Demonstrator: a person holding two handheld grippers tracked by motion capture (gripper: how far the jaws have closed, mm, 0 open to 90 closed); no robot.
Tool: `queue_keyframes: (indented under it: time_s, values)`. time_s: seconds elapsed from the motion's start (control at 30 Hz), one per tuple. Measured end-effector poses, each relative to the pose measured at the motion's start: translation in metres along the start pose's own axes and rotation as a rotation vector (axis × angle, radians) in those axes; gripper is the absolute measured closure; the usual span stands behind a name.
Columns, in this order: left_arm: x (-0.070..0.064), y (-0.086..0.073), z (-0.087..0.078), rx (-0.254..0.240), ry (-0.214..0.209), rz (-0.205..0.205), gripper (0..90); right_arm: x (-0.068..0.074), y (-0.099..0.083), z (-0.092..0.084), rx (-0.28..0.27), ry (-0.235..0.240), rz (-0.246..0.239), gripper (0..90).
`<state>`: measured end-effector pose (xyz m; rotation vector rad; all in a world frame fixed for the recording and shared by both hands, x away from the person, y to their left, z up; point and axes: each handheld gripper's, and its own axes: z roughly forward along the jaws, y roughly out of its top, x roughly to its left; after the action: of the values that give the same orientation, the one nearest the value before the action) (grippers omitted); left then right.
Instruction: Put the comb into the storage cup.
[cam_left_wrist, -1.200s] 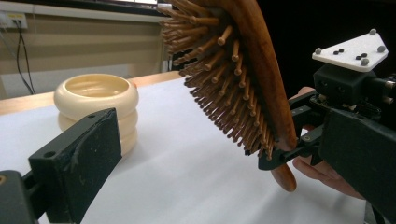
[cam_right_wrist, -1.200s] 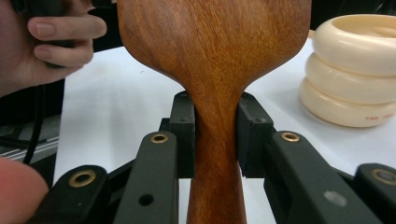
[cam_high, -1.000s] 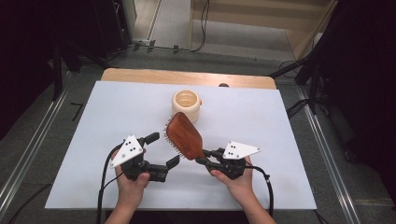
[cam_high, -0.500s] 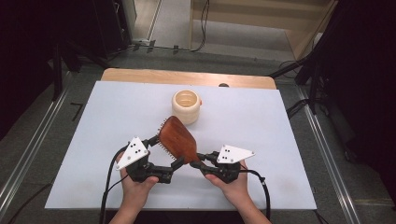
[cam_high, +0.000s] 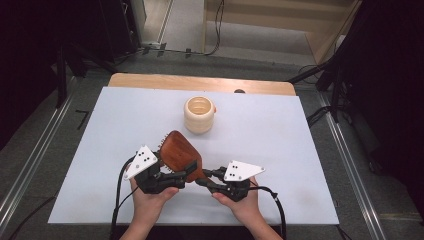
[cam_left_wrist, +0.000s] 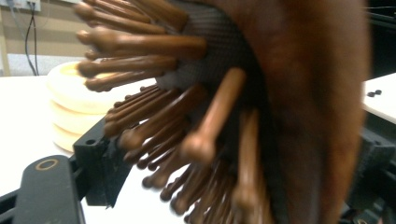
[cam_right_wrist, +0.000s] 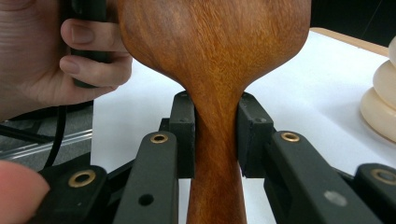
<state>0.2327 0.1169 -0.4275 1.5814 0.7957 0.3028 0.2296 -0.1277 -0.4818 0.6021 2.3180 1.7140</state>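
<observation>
right gripper (cam_right_wrist: 217, 140): jaws pinching hairbrush (cam_high: 181, 155) handle | left gripper (cam_high: 180, 175): jaws just closing around brush head, bristle side and wooden back between them, grip unclear | hairbrush: held above tabletop (cam_high: 280, 135), near front edge | ribbed cream cup (cam_high: 199, 114): beyond, apart

White-topped table (cam_high: 300, 150) with wooden far edge, cream ribbed pot (cam_high: 199, 114) standing on it

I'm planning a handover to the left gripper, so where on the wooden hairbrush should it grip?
Across the head of the wooden hairbrush, one pad on the smooth back, the other on the bristles, coming from its left. The right gripper already clamps the narrow neck, and the broad head stands clear above it.
</observation>
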Motion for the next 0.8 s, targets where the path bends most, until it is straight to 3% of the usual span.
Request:
queue_keyframes:
  time_s: [0.2,0.47,0.6,0.63,0.8]
  values:
    - [0.0016,-0.0002,-0.0022,-0.015,0.017,-0.024,28.1,0.0034,-0.0007,0.0027,-0.011,-0.006,0.001,69.9]
    - [0.0022,-0.0007,-0.0012,-0.008,0.009,-0.051,35.4,0.0042,-0.0018,0.0043,-0.013,-0.024,0.002,69.9]
    - [0.0038,-0.0006,-0.0002,0.012,-0.015,-0.068,41.1,0.0040,-0.0026,0.0050,-0.008,-0.039,-0.004,69.9]
    - [0.0052,-0.0006,-0.0001,0.023,-0.044,-0.083,44.3,0.0037,-0.0034,0.0057,-0.005,-0.043,-0.002,69.9]
    - [0.0032,-0.0002,-0.0014,0.029,-0.071,-0.055,51.0,0.0042,-0.0040,0.0075,0.000,-0.046,-0.012,70.0]
